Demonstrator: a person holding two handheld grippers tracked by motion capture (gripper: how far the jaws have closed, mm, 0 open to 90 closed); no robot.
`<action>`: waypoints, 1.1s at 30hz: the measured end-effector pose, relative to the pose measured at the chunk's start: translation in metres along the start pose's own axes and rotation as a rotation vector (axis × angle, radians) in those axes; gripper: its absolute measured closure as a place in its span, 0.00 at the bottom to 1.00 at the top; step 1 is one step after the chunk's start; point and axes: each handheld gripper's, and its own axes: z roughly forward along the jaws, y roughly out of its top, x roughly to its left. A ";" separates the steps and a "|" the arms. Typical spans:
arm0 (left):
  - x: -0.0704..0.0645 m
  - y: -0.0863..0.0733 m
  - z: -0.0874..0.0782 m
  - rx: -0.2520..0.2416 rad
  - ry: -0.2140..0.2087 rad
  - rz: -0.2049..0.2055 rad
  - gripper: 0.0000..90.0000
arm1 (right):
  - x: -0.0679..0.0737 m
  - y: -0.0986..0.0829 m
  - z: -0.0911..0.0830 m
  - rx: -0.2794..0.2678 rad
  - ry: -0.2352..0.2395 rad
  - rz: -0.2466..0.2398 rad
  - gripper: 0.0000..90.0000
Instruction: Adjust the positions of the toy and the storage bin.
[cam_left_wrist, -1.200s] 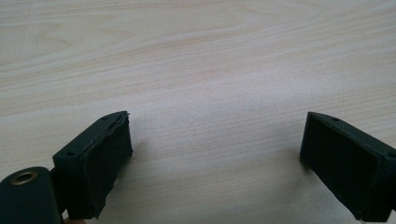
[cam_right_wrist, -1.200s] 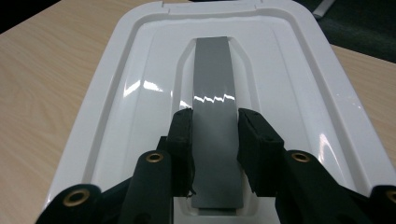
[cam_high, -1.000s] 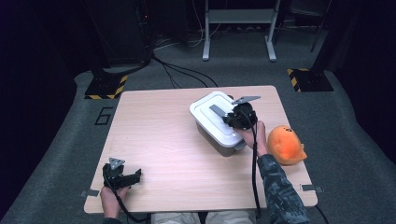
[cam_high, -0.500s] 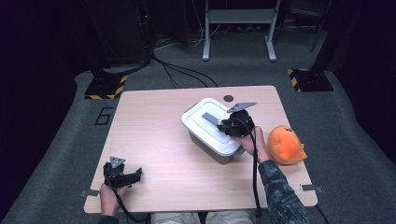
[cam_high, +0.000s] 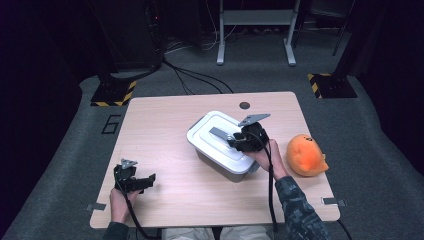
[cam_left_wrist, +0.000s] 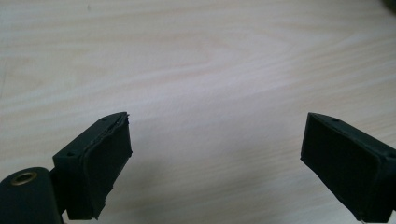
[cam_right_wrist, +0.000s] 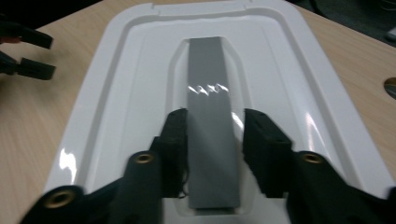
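Shifted leftward on worktop (cam_high: 165, 130): white bin (cam_high: 220, 145), right gripper (cam_right_wrist: 212, 140) apparently pinching its grey handle (cam_right_wrist: 210, 107); left gripper (cam_left_wrist: 215, 154) spread.

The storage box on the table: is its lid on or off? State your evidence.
On. The white lid sits flush over the grey box, and the right hand-held gripper straddles its grey handle.

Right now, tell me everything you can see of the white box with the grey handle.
The white box is a rectangular plastic container with rounded corners, glossy, set askew near the middle of the table. Its stepped lid is on, and a flat grey handle runs along the lid's recessed centre. The right gripper is shut on that handle, one jaw against each long side. An orange plush toy lies apart to its right.
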 end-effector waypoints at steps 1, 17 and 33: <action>-0.002 0.006 -0.002 -0.011 -0.015 0.006 0.09 | 0.000 0.000 -0.001 -0.010 -0.007 0.017 0.45; -0.049 0.112 -0.003 -0.137 -0.172 0.132 0.11 | -0.020 -0.028 -0.057 -0.013 -0.329 0.226 0.25; -0.091 0.164 0.032 -0.105 -0.270 0.250 0.31 | -0.030 -0.035 -0.050 0.020 -0.331 0.288 0.53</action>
